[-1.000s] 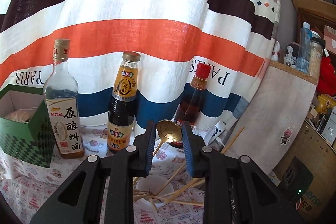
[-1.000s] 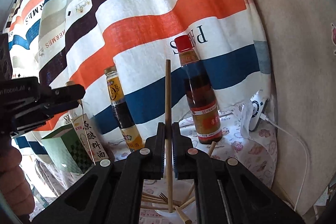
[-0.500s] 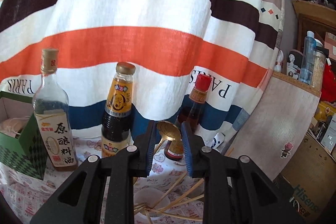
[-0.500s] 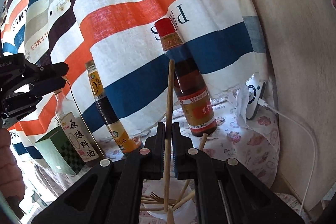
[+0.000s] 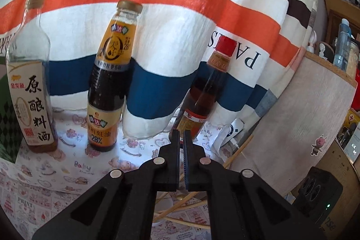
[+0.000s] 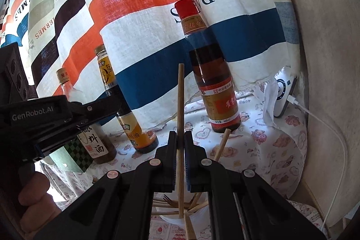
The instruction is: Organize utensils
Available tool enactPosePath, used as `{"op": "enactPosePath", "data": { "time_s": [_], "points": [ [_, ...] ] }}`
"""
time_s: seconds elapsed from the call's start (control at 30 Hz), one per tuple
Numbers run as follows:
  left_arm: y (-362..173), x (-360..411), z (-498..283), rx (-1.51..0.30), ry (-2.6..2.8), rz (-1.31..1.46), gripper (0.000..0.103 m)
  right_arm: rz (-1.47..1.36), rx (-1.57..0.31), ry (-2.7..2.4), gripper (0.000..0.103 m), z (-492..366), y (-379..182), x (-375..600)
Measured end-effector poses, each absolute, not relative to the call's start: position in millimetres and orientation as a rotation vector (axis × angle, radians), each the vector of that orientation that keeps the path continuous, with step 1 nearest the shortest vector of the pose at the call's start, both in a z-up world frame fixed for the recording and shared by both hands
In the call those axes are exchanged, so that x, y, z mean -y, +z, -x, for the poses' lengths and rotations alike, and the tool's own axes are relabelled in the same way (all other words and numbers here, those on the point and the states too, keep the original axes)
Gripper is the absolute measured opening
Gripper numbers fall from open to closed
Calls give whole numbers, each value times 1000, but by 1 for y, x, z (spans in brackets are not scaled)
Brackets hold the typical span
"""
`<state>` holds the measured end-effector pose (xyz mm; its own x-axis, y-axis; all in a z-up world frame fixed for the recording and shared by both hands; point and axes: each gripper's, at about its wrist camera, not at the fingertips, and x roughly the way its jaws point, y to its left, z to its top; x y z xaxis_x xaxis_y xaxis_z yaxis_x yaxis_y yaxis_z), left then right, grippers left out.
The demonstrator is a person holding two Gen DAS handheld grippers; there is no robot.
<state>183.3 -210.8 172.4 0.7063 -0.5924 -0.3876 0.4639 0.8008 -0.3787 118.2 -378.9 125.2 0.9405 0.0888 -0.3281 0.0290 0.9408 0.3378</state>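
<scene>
My right gripper (image 6: 180, 134) is shut on a wooden chopstick (image 6: 180, 93) that stands upright, its lower end down in a white cup (image 6: 171, 217). That cup holds several more chopsticks and a dark fork (image 6: 167, 198). My left gripper (image 5: 181, 133) has its jaws closing to a thin slit with nothing between them; it hangs over the same cup (image 5: 165, 204) and its chopsticks (image 5: 180, 204). No spoon shows in either view. In the right wrist view the left gripper (image 6: 67, 114) reaches in from the left, held by a hand (image 6: 33, 195).
Three bottles stand at the back against a striped cloth: cooking wine (image 5: 29, 82), oyster sauce (image 5: 108, 87) and a red-capped bottle (image 6: 213, 82). A green box (image 6: 74, 156) sits at the left. A white device with a cable (image 6: 283, 93) leans at the right wall.
The gold spoon that stood between the left jaws is gone from view, and those jaws have come together. The left gripper dropped lower. The right gripper sank a little with its chopstick.
</scene>
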Motion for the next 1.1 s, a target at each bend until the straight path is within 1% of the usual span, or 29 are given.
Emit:
{"op": "enactPosePath", "data": {
  "time_s": [0.2, 0.3, 0.37, 0.4, 0.43, 0.47, 0.5, 0.53, 0.63, 0.7, 0.73, 0.77, 0.8, 0.83, 0.87, 0.93, 1.03, 1.1],
  "points": [
    [159, 202, -177, -520, -520, 152, 2, -368, -382, 77, 7, -122, 124, 385],
    [158, 187, -161, -456, -461, 80, 2, -337, -399, 89, 7, -123, 124, 380],
    [156, 175, -150, -421, -435, 42, 5, -330, -405, 93, 7, -123, 124, 377],
    [156, 169, -145, -411, -422, 32, 11, -329, -410, 102, 10, -123, 125, 376],
    [155, 163, -139, -398, -405, 23, 23, -325, -415, 107, 14, -122, 126, 375],
    [155, 156, -133, -378, -386, 11, 29, -317, -417, 110, 29, -121, 128, 373],
    [155, 150, -127, -359, -368, -2, 41, -302, -413, 115, 45, -118, 131, 371],
    [155, 144, -121, -337, -346, -17, 45, -288, -403, 117, 51, -114, 134, 369],
    [156, 122, -101, -289, -297, -45, 64, -284, -361, 99, 54, -97, 148, 364],
    [157, 105, -87, -271, -279, -41, 70, -298, -327, 101, 69, -80, 158, 360],
    [156, 97, -81, -263, -272, -40, 73, -292, -300, 103, 72, -69, 162, 356],
    [155, 88, -72, -250, -267, -40, 75, -276, -269, 90, 78, -58, 166, 352],
    [154, 81, -66, -238, -258, -40, 78, -251, -236, 65, 87, -47, 169, 346],
    [151, 74, -58, -221, -236, -43, 84, -227, -206, 39, 90, -36, 171, 342],
    [147, 67, -50, -206, -214, -49, 87, -212, -187, 26, 92, -26, 171, 337],
    [139, 56, -39, -187, -195, -46, 96, -176, -193, 37, 92, -14, 166, 326],
    [128, 41, -24, -176, -196, -37, 101, -146, -209, 24, 93, -1, 151, 311],
    [123, 30, -15, -166, -204, -11, 102, -137, -219, 26, 102, 5, 136, 301]
  ]
}}
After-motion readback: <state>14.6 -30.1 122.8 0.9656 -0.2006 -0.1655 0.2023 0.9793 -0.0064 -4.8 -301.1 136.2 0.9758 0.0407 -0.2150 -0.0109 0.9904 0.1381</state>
